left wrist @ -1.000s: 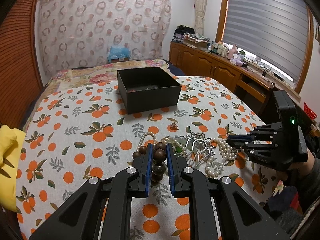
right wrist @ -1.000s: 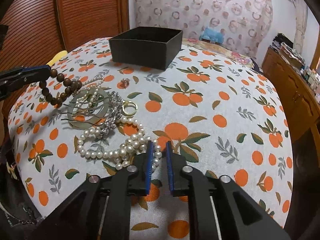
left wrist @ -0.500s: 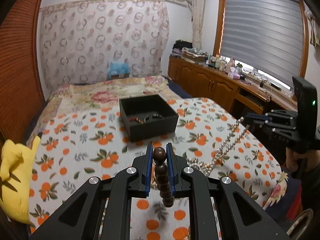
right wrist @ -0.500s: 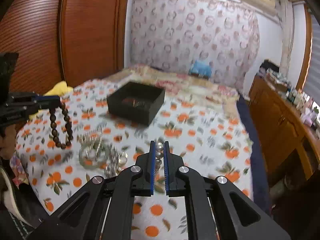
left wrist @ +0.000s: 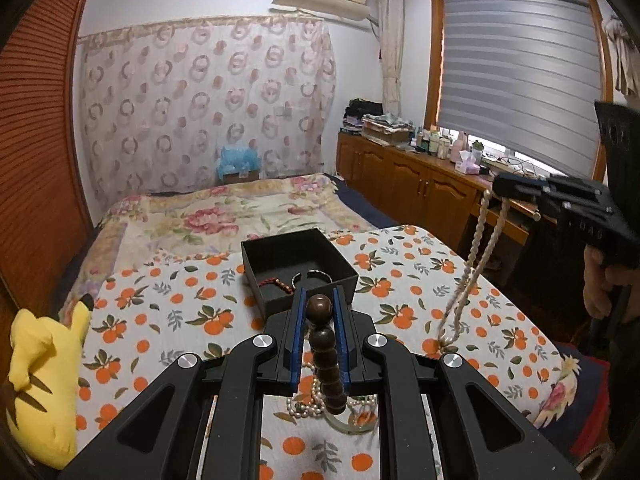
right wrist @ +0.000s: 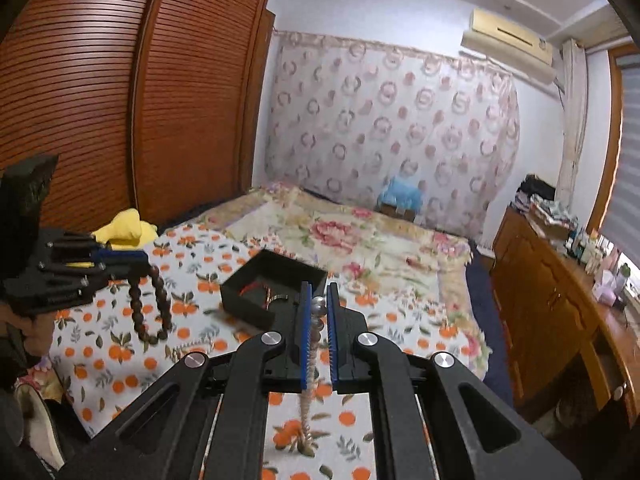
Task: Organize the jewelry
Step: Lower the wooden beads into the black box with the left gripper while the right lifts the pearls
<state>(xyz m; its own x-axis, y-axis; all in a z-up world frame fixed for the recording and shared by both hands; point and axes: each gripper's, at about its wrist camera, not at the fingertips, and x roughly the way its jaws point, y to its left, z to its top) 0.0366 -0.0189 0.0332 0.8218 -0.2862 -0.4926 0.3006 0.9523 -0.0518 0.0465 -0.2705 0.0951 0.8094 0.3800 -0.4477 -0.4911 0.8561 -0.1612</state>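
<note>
Left wrist: left gripper (left wrist: pixel 320 312) fingers pinch wooden beads (left wrist: pixel 325 354); right gripper (right wrist: pixel 319 312) fingers pinch pearl necklace (left wrist: pixel 472 264).

The box (left wrist: pixel 298 266) sits on the bed (left wrist: pixel 168 320) ahead of both hand-held grippers, two bracelets lying in it. The left hand-held gripper (left wrist: pixel 319 308) holds a bead bracelet (left wrist: pixel 325 354) above the jewelry pile (left wrist: pixel 320 400) — the right hand-held gripper (right wrist: pixel 318 308) lifts a pearl necklace (left wrist: pixel 476 248) further right. A plush toy (left wrist: pixel 44 376) lies at the bed's left edge.

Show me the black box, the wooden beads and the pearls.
black box (left wrist: pixel 276 251): left wrist view, inner back wall.
wooden beads (left wrist: pixel 319 309): left wrist view, top bead.
pearls (left wrist: pixel 478 230): left wrist view, hanging strand.
</note>
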